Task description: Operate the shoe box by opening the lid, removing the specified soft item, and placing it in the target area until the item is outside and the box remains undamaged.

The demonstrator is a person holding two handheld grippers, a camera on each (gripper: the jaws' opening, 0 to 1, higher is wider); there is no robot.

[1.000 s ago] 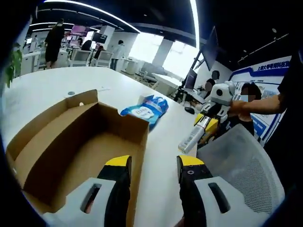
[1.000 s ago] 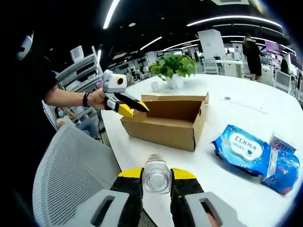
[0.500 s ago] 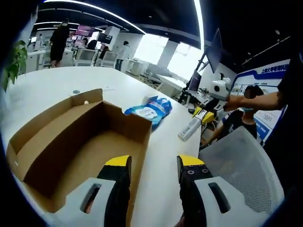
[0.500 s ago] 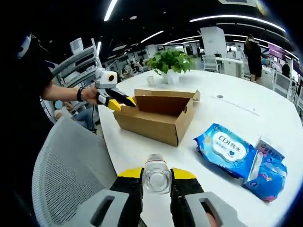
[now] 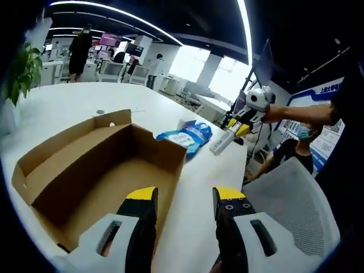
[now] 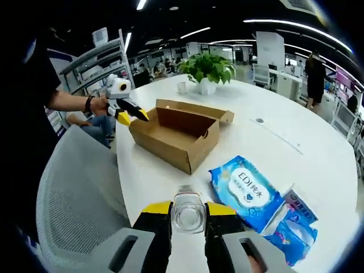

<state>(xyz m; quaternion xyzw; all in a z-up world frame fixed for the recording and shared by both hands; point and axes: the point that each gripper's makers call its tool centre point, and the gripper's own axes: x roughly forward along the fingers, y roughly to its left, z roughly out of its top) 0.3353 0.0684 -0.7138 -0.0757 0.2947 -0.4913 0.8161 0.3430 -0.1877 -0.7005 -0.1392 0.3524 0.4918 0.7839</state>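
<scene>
**Open shoe box on the table, clear bottle clamped in the right gripper**

In the left gripper view, the left gripper [image 5: 185, 200] rose from the bottom centre with its yellow-tipped jaws apart and nothing between them. The shoe box [image 5: 99, 170], brown cardboard with its lid already off the opening, lay on the white table [image 5: 62, 105] just above and to the left of that gripper; the left jaw overlapped the box's near right wall in the picture, though whether it touched could not be told. The box's inside looked bare cardboard. Beyond the box's far corner, right of centre, lay a blue wipes pack [image 5: 185, 136], outside the box on the table. At the upper right the right gripper [image 5: 234, 126] reached in, clamped on a clear bottle [image 5: 220, 142] that slanted down toward the wipes pack.

In the right gripper view, the right gripper [image 6: 188, 211] stood at the bottom centre, its jaws closed on the clear bottle [image 6: 188, 211], seen end-on. The shoe box [image 6: 176, 129] sat well above it, left of centre, with the left gripper [image 6: 129, 112] at its left end, held by a person's hand [image 6: 98, 106]. The wipes pack [image 6: 245, 190] lay just right of the right gripper, with a second blue pack [image 6: 296, 224] touching its lower right. A potted plant [image 6: 207, 71] stood near the top centre, behind the box. A grey mesh chair [image 6: 74, 199] occupied the lower left.
</scene>
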